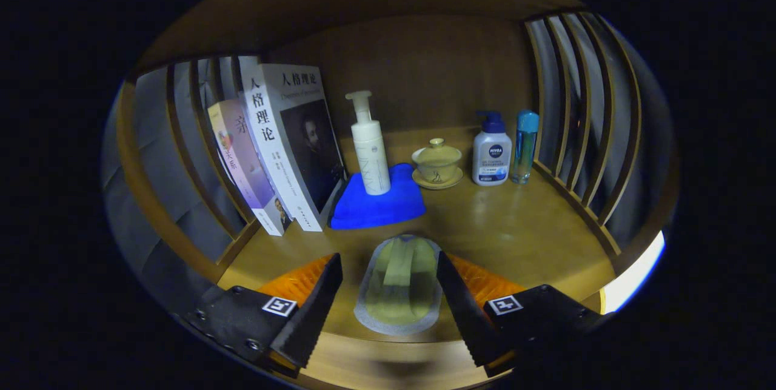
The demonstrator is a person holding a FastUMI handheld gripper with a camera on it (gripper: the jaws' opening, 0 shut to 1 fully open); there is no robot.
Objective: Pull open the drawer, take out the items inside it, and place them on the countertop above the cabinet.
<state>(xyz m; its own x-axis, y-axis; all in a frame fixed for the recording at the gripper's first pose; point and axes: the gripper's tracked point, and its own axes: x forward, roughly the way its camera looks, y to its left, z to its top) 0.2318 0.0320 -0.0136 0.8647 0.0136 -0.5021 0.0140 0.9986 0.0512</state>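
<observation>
While the tongs (388, 305) stand parted wide, a flat clear packet (398, 285) with a pale green strip inside lies on the counter (515, 226) in the gap between the two black fingers (315, 311). Neither finger presses on it: a sliver of wood shows on either side of the packet, so the tongs are released and grasp nothing. Orange parts of the tongs' body show behind each finger, and a small square marker sits on each finger base.

Beyond the packet, a blue cloth (379, 205) lies spread on the counter. A tall white pump bottle (370, 150) stands upright on the cloth's far part, its contents hidden by the opaque wall. Just beside the cloth, toward the right, a yellowish lidded cup (436, 161) rests on a matching saucer; the lid is on, so what it holds cannot be seen. Further right stands a short white bottle (491, 150) with a dark blue pump, and touching or nearly touching it a slim clear blue bottle (524, 147) with a blue cap.

Left of the cloth, two books (285, 147) lean against the slatted wooden side rail (182, 153), the larger one in front with a portrait on its cover. A matching slatted rail (582, 111) closes the right side, and a plain wooden back panel stands behind everything.
</observation>
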